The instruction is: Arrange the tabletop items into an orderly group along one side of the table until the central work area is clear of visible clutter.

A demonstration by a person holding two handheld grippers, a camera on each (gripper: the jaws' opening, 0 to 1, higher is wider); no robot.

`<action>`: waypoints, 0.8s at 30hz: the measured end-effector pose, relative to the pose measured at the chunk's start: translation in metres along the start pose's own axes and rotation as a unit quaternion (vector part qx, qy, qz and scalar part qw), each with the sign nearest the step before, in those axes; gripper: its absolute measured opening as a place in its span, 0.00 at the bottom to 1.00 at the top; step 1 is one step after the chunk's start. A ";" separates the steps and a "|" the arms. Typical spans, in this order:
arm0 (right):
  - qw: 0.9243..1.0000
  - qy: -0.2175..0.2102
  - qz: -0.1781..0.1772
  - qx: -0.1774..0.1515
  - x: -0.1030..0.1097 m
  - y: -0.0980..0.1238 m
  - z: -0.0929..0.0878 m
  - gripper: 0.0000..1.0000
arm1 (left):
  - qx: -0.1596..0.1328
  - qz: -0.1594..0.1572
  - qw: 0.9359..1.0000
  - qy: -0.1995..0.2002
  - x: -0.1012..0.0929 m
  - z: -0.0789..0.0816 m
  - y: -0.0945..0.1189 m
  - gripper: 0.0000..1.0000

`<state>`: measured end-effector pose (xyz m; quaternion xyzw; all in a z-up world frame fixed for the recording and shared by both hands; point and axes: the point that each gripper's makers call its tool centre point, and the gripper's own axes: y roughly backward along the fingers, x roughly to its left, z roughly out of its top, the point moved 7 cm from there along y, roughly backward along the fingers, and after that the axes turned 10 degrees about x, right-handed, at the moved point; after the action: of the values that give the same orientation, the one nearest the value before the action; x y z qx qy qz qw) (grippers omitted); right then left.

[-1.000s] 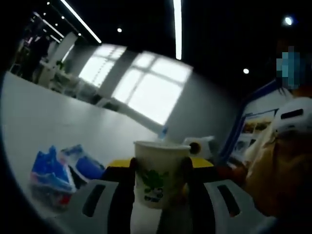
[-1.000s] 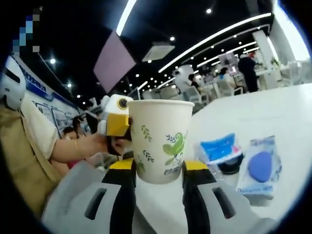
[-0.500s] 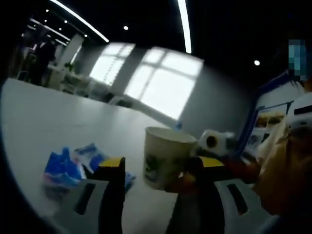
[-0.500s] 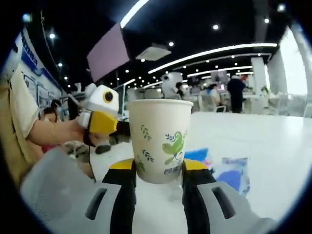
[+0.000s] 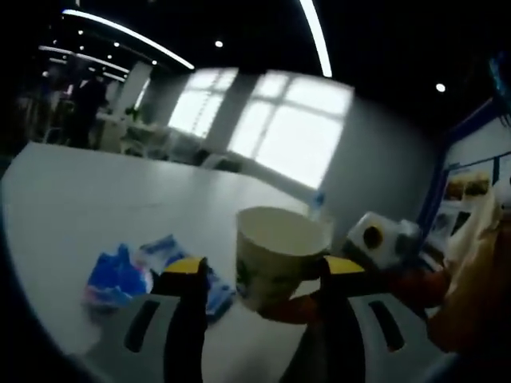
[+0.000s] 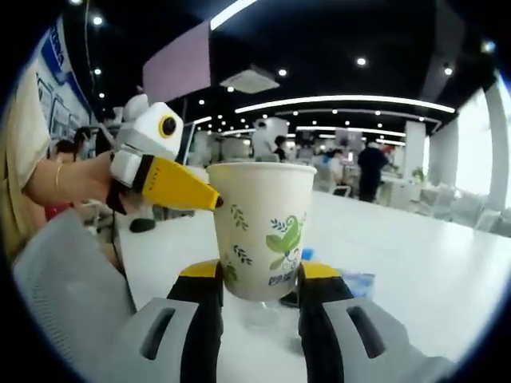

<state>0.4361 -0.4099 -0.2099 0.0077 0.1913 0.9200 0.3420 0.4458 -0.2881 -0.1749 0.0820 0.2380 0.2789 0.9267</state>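
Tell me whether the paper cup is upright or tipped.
Upright: in the right gripper view the paper cup stands rim-up, clamped between the right gripper jaws.

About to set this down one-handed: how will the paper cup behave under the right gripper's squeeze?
The paper cup looks thin-walled, so it probably dents under a hard squeeze. The right gripper clamps only its narrow base, so it may tip. No contents are visible; likely light. The left gripper looks open around it, probably giving little support.

A large open hall with ceiling light strips, white tables, big windows and people standing about.
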 end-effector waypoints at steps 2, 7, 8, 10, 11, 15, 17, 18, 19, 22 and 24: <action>1.000 0.003 0.000 0.002 0.000 0.000 0.000 0.36 | -0.001 0.007 1.000 0.000 -0.001 0.000 -0.002 0.52; 1.000 -0.003 0.004 0.001 0.000 0.000 -0.001 0.36 | -0.003 0.009 1.000 0.000 -0.006 0.000 -0.007 0.49; 1.000 -0.003 0.003 0.000 0.000 0.000 0.000 0.36 | -0.003 0.011 1.000 0.000 -0.006 0.000 -0.008 0.48; 1.000 -0.004 0.003 -0.001 0.000 0.001 0.000 0.36 | -0.003 0.009 1.000 -0.003 -0.006 0.000 -0.009 0.47; 1.000 -0.007 0.003 -0.003 -0.001 0.001 0.000 0.36 | -0.003 0.009 1.000 0.001 -0.007 0.000 -0.010 0.46; 1.000 -0.012 0.003 -0.003 -0.002 0.001 0.000 0.36 | -0.003 0.010 1.000 -0.008 -0.008 0.001 -0.011 0.43; 1.000 -0.010 0.001 0.000 -0.002 0.001 0.000 0.36 | -0.001 0.012 1.000 -0.011 -0.008 0.001 -0.011 0.41; 1.000 -0.009 0.001 0.000 -0.002 0.001 0.000 0.36 | -0.001 0.012 1.000 -0.012 -0.008 0.001 -0.011 0.40; 1.000 -0.009 0.002 0.000 -0.002 0.001 0.000 0.36 | -0.001 0.013 1.000 -0.013 -0.008 0.001 -0.011 0.40; 1.000 -0.008 0.002 0.001 -0.002 0.001 -0.001 0.36 | -0.001 0.015 1.000 -0.016 -0.008 0.001 -0.011 0.40; 1.000 -0.006 0.001 0.000 -0.002 0.001 0.000 0.36 | -0.002 0.016 1.000 -0.019 -0.008 0.000 -0.011 0.39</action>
<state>0.4366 -0.4119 -0.2096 0.0136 0.1895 0.9202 0.3423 0.4449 -0.3017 -0.1742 0.0891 0.2188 0.2923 0.9267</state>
